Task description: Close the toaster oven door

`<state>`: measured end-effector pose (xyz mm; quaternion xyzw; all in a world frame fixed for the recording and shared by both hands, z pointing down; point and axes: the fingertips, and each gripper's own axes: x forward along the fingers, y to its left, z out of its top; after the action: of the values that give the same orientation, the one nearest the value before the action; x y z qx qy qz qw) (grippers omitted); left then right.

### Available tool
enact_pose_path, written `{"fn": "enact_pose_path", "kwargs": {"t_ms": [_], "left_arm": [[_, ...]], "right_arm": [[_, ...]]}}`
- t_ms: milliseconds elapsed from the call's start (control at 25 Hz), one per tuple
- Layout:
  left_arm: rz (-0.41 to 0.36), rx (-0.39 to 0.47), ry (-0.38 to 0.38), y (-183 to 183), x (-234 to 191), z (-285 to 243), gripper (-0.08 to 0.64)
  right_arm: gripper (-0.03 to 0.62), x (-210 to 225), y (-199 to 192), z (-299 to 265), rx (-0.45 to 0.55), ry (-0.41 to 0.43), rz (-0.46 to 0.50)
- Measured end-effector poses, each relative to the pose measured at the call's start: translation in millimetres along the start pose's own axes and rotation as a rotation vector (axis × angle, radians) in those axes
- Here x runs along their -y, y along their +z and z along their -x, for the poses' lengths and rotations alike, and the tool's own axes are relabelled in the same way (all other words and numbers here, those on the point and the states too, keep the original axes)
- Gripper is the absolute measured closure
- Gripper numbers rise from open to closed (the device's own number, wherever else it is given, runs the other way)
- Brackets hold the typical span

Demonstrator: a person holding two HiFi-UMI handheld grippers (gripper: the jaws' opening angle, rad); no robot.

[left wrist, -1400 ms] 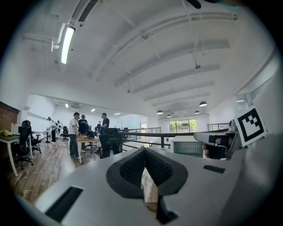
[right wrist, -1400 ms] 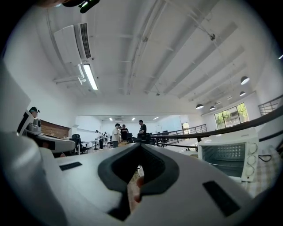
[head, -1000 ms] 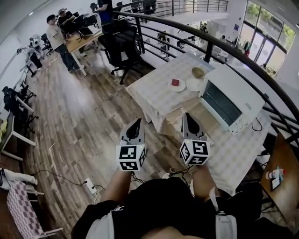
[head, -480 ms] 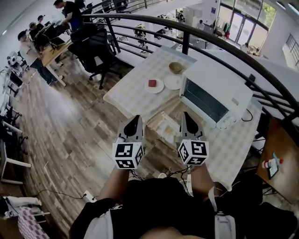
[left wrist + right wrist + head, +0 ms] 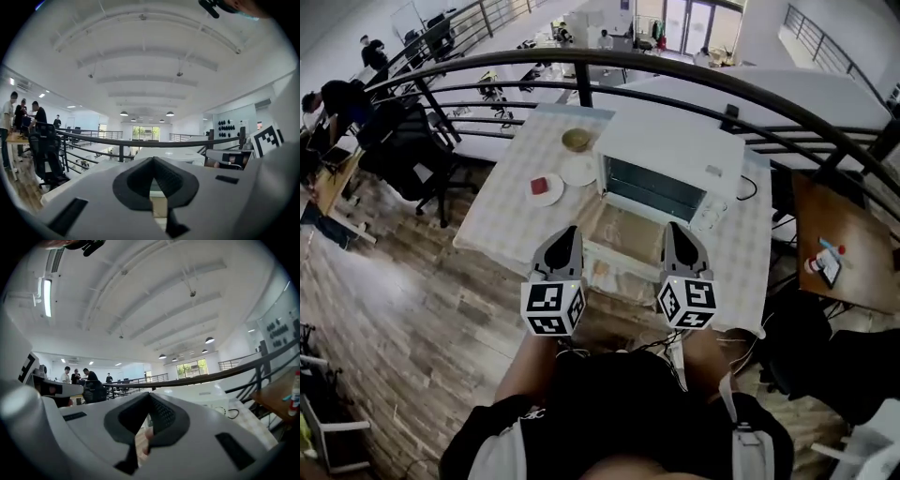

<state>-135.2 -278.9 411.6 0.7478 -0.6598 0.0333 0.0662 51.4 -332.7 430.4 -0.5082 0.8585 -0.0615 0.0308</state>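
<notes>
The white toaster oven (image 5: 670,155) stands on a checked tablecloth, straight ahead in the head view. Its glass door (image 5: 628,232) hangs open, folded down flat toward me. My left gripper (image 5: 565,234) is shut and empty, hovering at the door's near left corner. My right gripper (image 5: 677,232) is shut and empty too, over the door's near right edge. Neither visibly touches the door. The left gripper view shows the shut left gripper (image 5: 152,161) with the toaster oven (image 5: 173,154) beyond it. In the right gripper view, the shut right gripper (image 5: 149,401) points at the toaster oven (image 5: 197,392).
Left of the oven the table (image 5: 502,220) carries a plate with a red piece (image 5: 546,186), a white plate (image 5: 578,171) and a bowl (image 5: 577,141). A dark railing (image 5: 675,70) curves behind. A wooden side table (image 5: 834,244) stands right; office chairs (image 5: 408,141) and people sit far left.
The view has swung round so the table and oven now lie straight ahead and closer. Both grippers stay shut, side by side in front of me.
</notes>
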Motion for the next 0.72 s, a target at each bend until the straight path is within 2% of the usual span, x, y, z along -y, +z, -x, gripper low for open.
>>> {"fn": "enact_pose_path", "kwargs": {"t_ms": [200, 360, 720], "left_arm": [[-0.029, 0.014, -0.174, 4, 16, -37, 0.546], [-0.059, 0.016, -0.307, 10, 24, -54, 0.546], [-0.06, -0.012, -0.475, 4, 15, -69, 0.546]], "right_arm": [[0.592, 19, 6, 18, 0.018, -0.169, 0.045], [0.591, 22, 0, 29, 0.01, -0.294, 0.006], [0.592, 4, -6, 43, 0.013, -0.471, 0.016]]}}
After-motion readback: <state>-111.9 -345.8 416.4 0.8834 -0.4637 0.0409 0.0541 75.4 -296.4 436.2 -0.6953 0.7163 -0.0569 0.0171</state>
